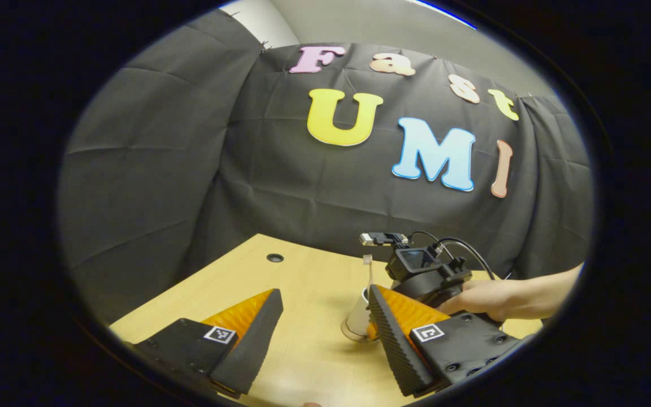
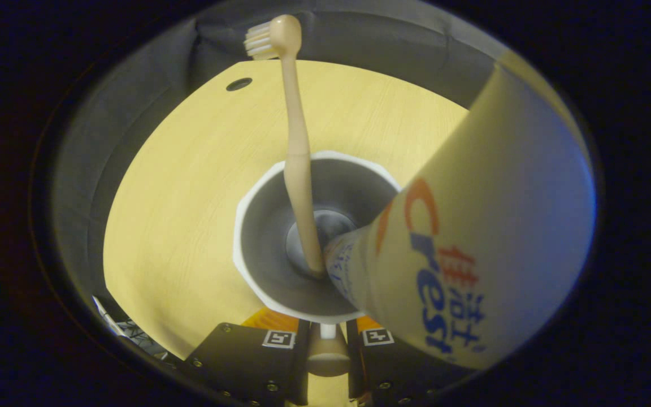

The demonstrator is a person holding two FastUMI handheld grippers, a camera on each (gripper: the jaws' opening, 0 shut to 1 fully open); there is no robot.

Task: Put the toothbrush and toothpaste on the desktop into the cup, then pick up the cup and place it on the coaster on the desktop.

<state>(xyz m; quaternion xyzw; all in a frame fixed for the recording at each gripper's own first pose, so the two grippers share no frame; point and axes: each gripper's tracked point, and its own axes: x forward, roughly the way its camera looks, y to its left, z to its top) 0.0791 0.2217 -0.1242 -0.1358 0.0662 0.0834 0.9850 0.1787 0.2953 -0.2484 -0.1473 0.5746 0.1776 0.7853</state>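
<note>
Standing on the pale wooden desktop (image 2: 190,186), the white cup (image 2: 257,265) holds both the toothbrush (image 2: 297,152) and the toothpaste (image 2: 472,243). In the right gripper view the camera looks nearly straight down into it: the toothbrush handle rests on the cup's floor and leans on the far rim, bristles up and well clear of the cup's mouth; the toothpaste tube slants in from the right, its lower end inside the cup and its wide end rising above the rim.

The right gripper (image 2: 328,345) has its two fingers drawn close together on the cup's handle at the near rim, pressing it from both sides.

The left gripper (image 1: 325,333) hovers with its jaws spread wide and nothing between them, bare desktop showing in the gap. Beyond its right finger the cup (image 1: 357,319) stands, with the toothbrush (image 1: 368,270) sticking up from it. A hand (image 1: 486,299) holds the right gripper (image 1: 430,277) just behind the cup. A small round hole (image 1: 274,258) lies near the desk's far left edge, where the black cloth wall (image 1: 190,169) meets the desktop. Open wood stretches left of the cup.
</note>
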